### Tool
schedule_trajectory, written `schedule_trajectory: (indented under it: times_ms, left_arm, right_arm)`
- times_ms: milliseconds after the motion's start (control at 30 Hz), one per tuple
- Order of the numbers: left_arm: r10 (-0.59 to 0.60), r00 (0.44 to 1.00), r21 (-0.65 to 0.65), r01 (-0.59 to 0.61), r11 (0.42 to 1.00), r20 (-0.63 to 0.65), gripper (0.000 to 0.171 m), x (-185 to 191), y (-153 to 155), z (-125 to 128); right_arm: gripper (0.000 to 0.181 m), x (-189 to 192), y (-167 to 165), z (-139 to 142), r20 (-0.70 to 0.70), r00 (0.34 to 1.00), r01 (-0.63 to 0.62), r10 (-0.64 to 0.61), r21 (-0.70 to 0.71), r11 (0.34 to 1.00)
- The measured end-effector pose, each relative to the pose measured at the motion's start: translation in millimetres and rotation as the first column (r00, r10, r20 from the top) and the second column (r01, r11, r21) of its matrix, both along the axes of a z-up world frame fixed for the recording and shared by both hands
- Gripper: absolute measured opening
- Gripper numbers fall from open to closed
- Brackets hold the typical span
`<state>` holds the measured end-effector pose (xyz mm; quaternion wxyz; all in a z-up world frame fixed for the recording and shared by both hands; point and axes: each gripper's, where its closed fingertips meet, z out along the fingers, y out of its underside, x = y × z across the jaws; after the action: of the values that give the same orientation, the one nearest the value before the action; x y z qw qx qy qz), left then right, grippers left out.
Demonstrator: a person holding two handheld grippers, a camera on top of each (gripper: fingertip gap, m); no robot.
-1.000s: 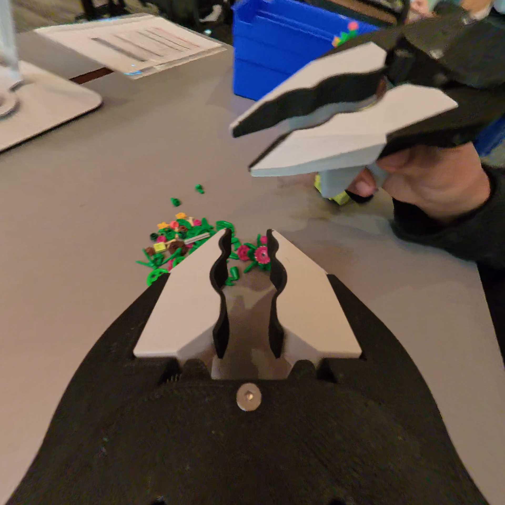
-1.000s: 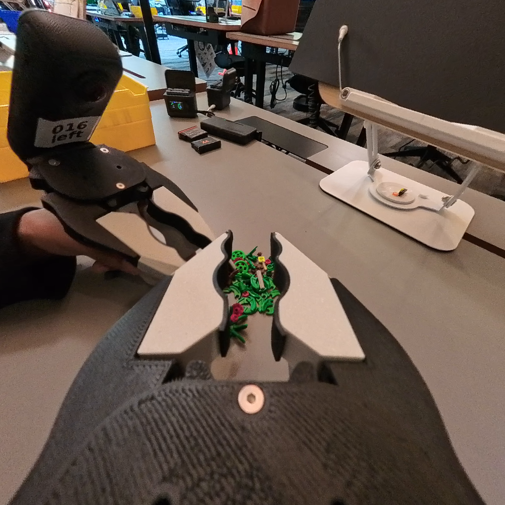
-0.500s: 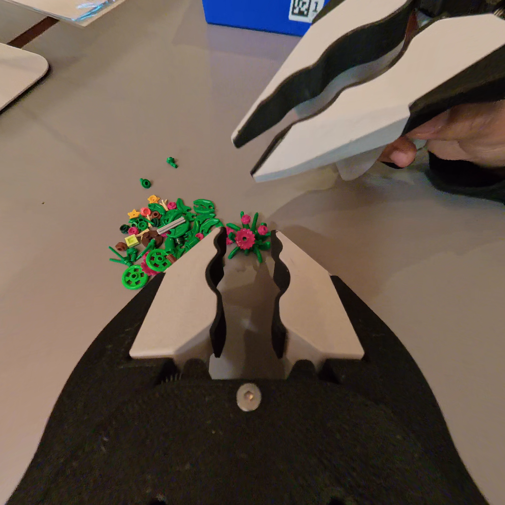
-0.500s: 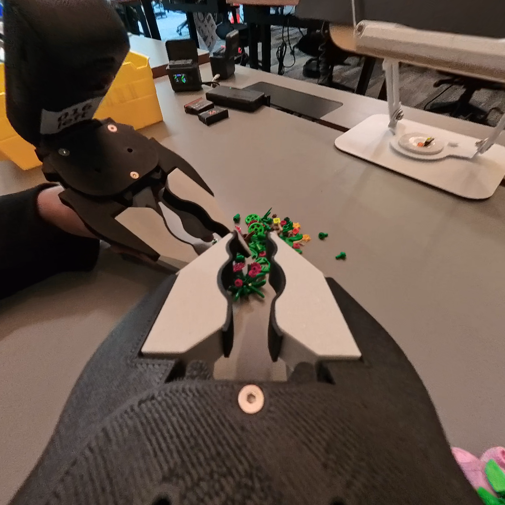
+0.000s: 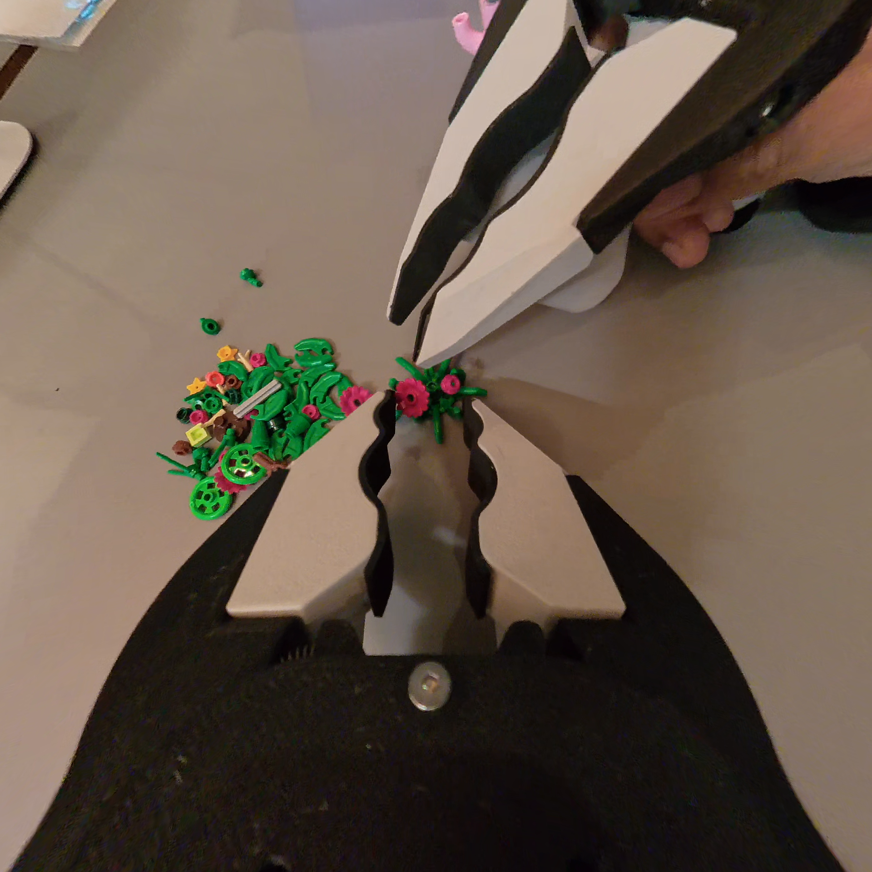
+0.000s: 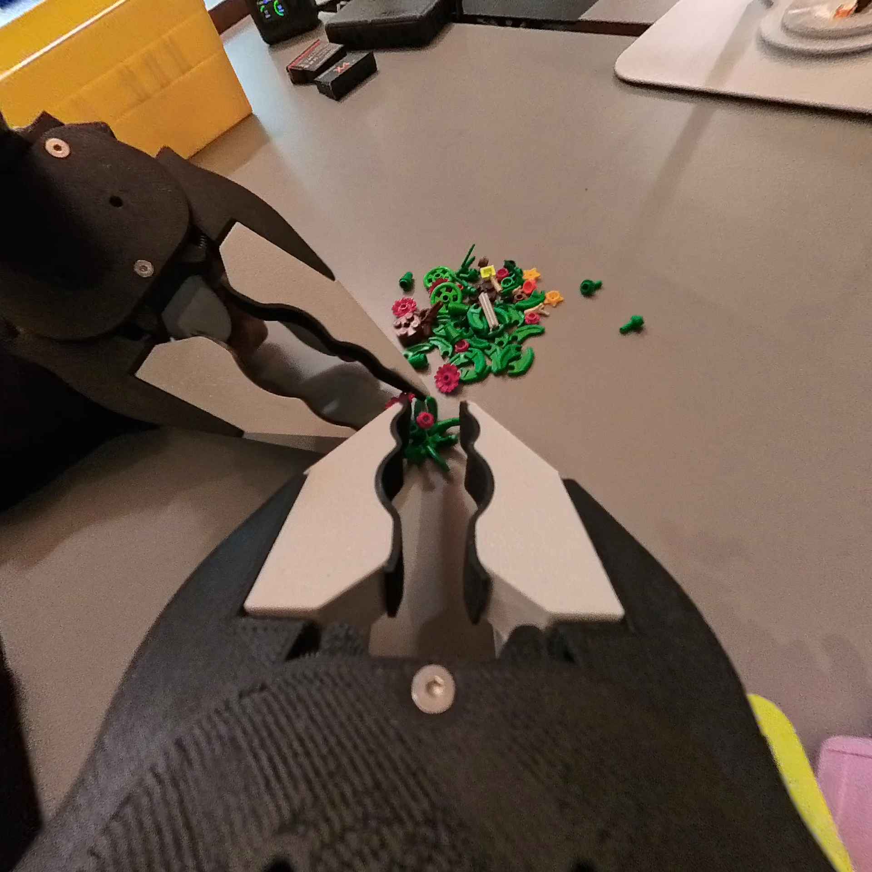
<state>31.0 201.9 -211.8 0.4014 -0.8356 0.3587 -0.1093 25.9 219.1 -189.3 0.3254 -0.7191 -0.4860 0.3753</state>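
Both sets of tongs released: left gripper and right gripper straddle a small green-stemmed plastic flower sprig with magenta blooms on the grey table, beside the loose brick pile, nothing gripped.

A grey table is filling both views, its matte top catching soft overhead light and broad, faint shadows. At eleven o'clock in the right wrist view a yellow bin is sitting on it, with two small black boxes lying just beside it at twelve. At one o'clock a white stand base is resting on the table. In the left wrist view, a white sheet is lying at eleven o'clock.
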Motion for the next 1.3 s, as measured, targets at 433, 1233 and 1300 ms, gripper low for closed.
schedule_trajectory:
  times_ms: [433, 1233, 1300]
  left_arm:
    - [-0.127, 0.983, 0.028, 0.125, 0.992, 0.130, 0.032, 8.4, -18.6, 17.0]
    - [-0.152, 0.987, 0.073, 0.148, 0.986, 0.052, 0.019, 14.9, -19.5, 13.3]
    - [-0.153, 0.987, 0.072, 0.149, 0.986, 0.044, 0.020, 15.2, -19.6, 12.2]
  right_arm:
    - [0.009, 16.9, -15.9, 4.8, -0.087, 0.993, -0.094, 0.077, -0.205, 0.974]
    - [0.013, 9.7, -24.7, -11.9, 0.030, 0.991, -0.128, 0.134, -0.163, 0.978]
    - [0.012, 9.6, -25.0, -12.1, 0.031, 0.990, -0.129, 0.136, -0.165, 0.978]
